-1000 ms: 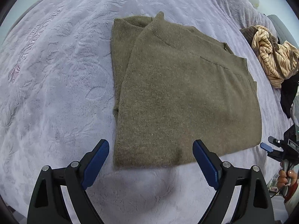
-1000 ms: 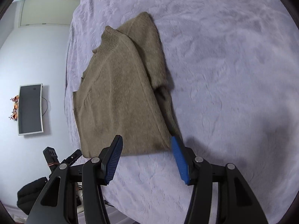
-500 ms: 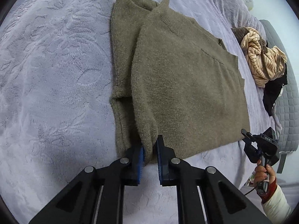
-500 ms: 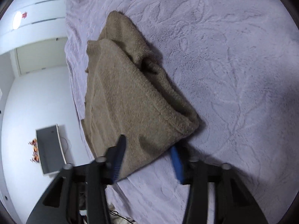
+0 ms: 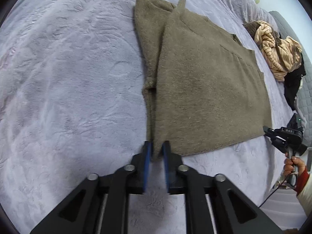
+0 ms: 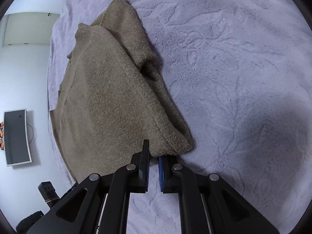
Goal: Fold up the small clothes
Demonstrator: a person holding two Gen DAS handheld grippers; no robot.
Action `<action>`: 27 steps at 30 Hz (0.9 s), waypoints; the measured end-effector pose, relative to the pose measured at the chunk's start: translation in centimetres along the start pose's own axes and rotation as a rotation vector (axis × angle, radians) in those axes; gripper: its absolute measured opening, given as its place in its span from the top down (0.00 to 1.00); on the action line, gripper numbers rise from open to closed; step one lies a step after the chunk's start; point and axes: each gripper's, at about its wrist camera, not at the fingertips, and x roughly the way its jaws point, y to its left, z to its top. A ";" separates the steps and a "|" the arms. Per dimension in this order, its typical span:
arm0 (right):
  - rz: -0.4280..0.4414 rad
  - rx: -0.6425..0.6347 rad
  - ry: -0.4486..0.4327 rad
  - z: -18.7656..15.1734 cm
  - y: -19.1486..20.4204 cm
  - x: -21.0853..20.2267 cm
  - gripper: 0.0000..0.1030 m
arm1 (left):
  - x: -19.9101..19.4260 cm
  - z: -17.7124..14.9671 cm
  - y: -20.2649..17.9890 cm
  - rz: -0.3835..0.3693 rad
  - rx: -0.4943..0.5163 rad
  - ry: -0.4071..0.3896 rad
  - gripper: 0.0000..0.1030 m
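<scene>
An olive-brown knit sweater [image 5: 204,85] lies on the lavender bed cover [image 5: 68,78], one sleeve folded in along its left side. My left gripper [image 5: 156,152] has the near left hem corner between its blue pads; its jaws are opening slightly, with the fabric still filling the gap. My right gripper [image 6: 153,155] is shut on the hem at the sweater [image 6: 109,101]'s near right corner, which is lifted into a ridge. In the left wrist view the right gripper [image 5: 268,131] shows at the hem's far corner, held by a hand [image 5: 292,163].
A heap of striped tan and black clothes [image 5: 278,54] lies at the bed's right edge beside a grey quilted surface [image 5: 306,101]. In the right wrist view the bed cover [image 6: 234,78] stretches right; a wall screen [image 6: 16,136] hangs beyond the bed's left edge.
Both grippers came down onto the sweater's near hem and closed on it, one at each corner. The right corner has bunched up off the bed.
</scene>
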 end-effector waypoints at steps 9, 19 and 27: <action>0.044 -0.212 0.141 -5.3 8.3 0.0 0.37 | -2.6 -2.2 2.8 0.080 -0.104 -0.047 0.38; 0.388 -0.172 0.371 -12.8 20.8 16.2 0.37 | -5.1 -4.0 5.4 0.086 -0.189 -0.077 0.38; 0.459 0.038 0.340 -12.6 20.3 19.1 0.90 | -7.0 -4.8 7.1 0.097 -0.189 -0.108 0.09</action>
